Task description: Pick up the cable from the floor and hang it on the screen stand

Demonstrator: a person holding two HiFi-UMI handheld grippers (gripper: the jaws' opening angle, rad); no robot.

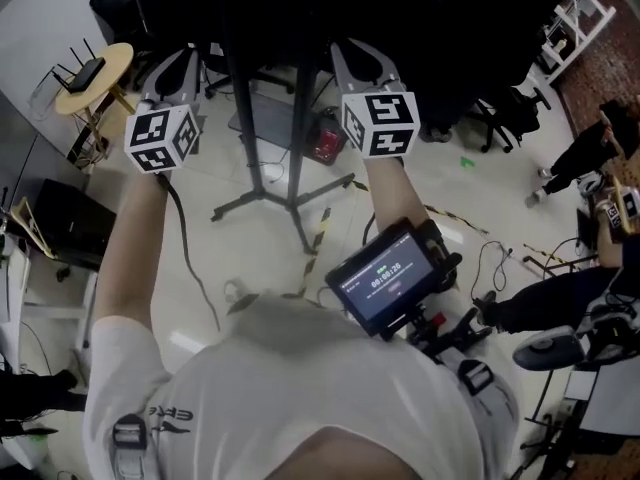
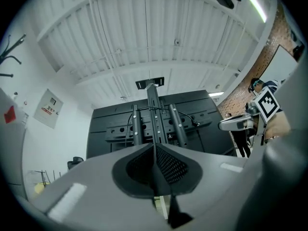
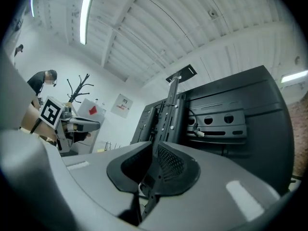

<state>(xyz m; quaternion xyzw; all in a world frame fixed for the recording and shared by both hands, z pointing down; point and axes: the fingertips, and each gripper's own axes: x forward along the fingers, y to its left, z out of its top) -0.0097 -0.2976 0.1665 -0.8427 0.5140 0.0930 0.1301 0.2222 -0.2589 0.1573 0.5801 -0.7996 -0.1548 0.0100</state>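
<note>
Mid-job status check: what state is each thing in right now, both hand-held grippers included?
left hand-held gripper: shut on the cable, raised.
right hand-held gripper: shut on a dark piece, apparently the cable too.
cable: lifted, dangling below the left hand-held gripper, not yet hung.
screen stand: upright.
chest monitor: lit.

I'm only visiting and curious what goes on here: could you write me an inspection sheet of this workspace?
Surface: pale floor with striped tape.
Job's things: cable hangs from left gripper; stand ahead, carrying a black screen.
Clutter: table with router; red item by the stand.
Grippers: left gripper shut on cable; right gripper shut on a dark piece, likely the cable too.
Cables: loose cables on floor, right side.
Surroundings: people at right.
</note>
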